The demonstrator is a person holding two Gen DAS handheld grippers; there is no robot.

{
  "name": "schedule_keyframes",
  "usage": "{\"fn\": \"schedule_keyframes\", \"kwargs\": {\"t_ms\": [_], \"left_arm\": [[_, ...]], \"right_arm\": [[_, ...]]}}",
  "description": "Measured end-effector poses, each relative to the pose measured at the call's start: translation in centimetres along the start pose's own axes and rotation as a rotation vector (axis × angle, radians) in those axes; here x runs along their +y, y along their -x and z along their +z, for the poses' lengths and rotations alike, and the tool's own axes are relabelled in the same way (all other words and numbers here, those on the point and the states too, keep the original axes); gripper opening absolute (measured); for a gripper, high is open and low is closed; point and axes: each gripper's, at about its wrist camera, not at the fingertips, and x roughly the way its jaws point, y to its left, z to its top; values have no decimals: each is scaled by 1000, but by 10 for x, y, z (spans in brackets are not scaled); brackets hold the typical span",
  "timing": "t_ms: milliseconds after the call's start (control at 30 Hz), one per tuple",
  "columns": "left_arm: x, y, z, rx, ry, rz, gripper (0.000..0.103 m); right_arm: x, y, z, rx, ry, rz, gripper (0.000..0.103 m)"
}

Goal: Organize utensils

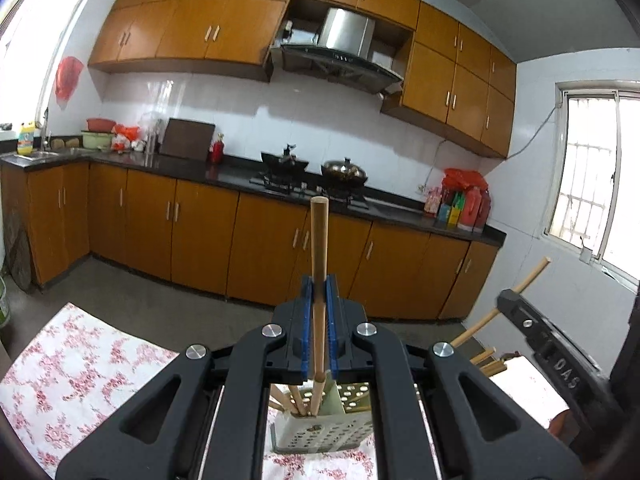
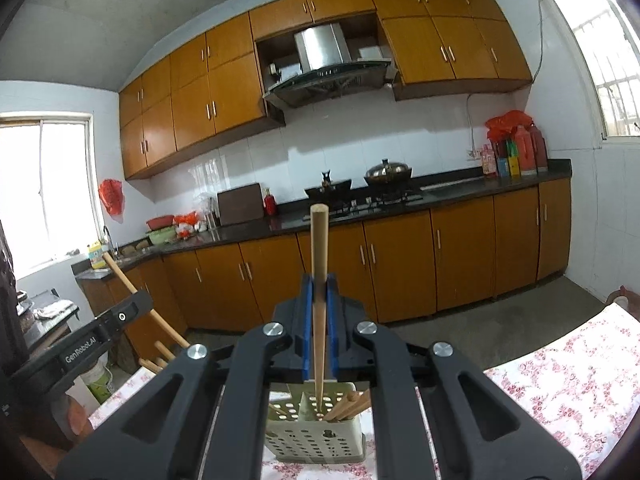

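Note:
My left gripper (image 1: 319, 282) is shut on a wooden chopstick (image 1: 319, 248) that stands upright, its lower end in the perforated pale utensil holder (image 1: 320, 436) below, beside other chopsticks. My right gripper (image 2: 319, 280) is shut on another wooden chopstick (image 2: 319, 248), also upright, its tip inside the same holder (image 2: 316, 436) with several chopsticks. The right gripper shows at the right edge of the left wrist view (image 1: 516, 300). The left gripper shows at the left of the right wrist view (image 2: 132, 308). The holder stands on a table with a floral cloth (image 1: 80, 368).
The floral cloth (image 2: 560, 376) covers the table on both sides of the holder. Beyond it are a grey floor, orange cabinets (image 1: 200, 232), a dark counter with a stove and two pots (image 1: 344, 172), and windows on both sides.

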Motion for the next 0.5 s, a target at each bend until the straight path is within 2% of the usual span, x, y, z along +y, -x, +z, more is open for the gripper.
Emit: {"fn": "schedule_keyframes", "kwargs": {"t_ms": [100, 167, 200, 300, 367, 500], "left_arm": [[4, 2, -3, 14, 9, -16, 7], [5, 7, -3, 14, 14, -27, 8], [7, 8, -2, 15, 17, -31, 8], [11, 17, 1, 8, 23, -38, 20], [10, 23, 3, -5, 21, -35, 32], [18, 43, -2, -6, 21, -31, 36]], "right_arm": [[-2, 2, -6, 9, -11, -4, 12], [-5, 7, -7, 3, -23, -13, 21], [-7, 10, -6, 0, -30, -16, 21], [-11, 21, -6, -8, -35, -28, 24], [-13, 33, -6, -14, -33, -40, 33], [-17, 59, -14, -20, -26, -63, 53]]}}
